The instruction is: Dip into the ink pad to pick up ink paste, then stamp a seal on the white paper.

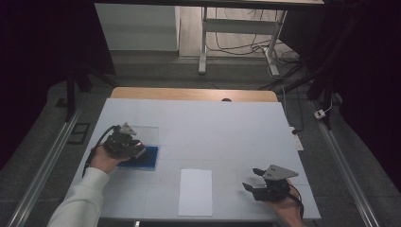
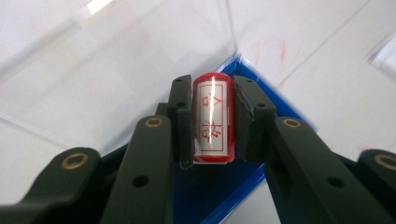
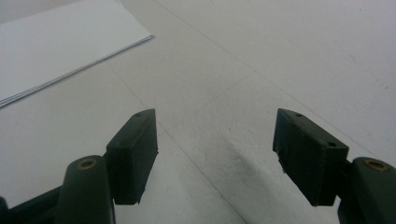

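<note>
Fingers of the left gripper [image 2: 212, 121] squeeze a small red stamp [image 2: 213, 119] with a white label, holding it over the blue pad [image 1: 142, 158] at about nine o'clock on the table [image 1: 227, 127]. Fingers of the right gripper [image 3: 215, 154] stand wide apart with nothing between them, at about five o'clock, near the white paper [image 1: 195, 191].

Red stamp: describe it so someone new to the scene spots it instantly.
Start at the white table and go to its left side, where a blue pad lies beside a clear sheet. Over the pad, the left tool is shut on the red stamp. It is a small red cylinder with a white label bearing red characters, the only red thing there.
</note>
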`<state>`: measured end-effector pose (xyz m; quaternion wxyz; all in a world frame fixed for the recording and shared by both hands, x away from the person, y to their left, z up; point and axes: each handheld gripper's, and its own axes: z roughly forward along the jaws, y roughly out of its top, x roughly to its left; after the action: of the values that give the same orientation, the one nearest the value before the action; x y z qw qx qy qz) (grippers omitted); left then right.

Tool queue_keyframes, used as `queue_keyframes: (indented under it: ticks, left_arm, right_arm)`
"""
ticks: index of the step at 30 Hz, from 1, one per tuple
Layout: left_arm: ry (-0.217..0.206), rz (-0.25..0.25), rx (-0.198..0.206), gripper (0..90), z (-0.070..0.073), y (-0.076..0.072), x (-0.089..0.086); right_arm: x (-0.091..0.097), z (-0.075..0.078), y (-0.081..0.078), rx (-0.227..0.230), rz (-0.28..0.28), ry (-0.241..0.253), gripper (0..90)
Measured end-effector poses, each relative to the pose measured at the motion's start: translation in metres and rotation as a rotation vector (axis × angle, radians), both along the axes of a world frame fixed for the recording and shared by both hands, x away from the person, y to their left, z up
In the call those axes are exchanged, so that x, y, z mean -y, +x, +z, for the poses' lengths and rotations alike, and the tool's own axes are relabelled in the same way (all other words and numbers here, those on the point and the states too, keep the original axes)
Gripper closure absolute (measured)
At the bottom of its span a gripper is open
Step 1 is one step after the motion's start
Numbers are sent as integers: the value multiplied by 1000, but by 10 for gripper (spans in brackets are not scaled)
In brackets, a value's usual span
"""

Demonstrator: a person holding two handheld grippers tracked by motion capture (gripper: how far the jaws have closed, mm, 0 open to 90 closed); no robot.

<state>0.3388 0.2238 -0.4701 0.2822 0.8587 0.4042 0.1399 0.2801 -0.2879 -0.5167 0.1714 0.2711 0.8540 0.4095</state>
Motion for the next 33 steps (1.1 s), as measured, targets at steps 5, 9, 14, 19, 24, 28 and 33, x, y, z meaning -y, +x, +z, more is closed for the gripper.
queue_keyframes:
  ticks: [5,9,14,19,24,28,33]
  left_arm:
    - [-20,-23,16,704,13,-5,0]
    - [-58,-45,25,704,19,-12,-1]
    - [-77,-54,24,704,22,-16,0]
    - [-93,-85,28,704,24,-18,7]
    - [-87,-119,25,704,25,-21,18]
    - [-91,-141,26,704,27,-23,25]
    - [-108,-170,17,704,28,-24,33]
  right_arm:
    - [2,0,0,-2,-5,7,308]
    - [2,0,0,0,-3,8,309]
    - [2,0,0,3,-2,10,309]
    - [4,-1,0,4,-6,15,310]
    - [3,0,-1,9,-4,13,310]
    - [3,0,-1,10,-3,11,310]
    - [3,-1,0,4,-6,2,310]
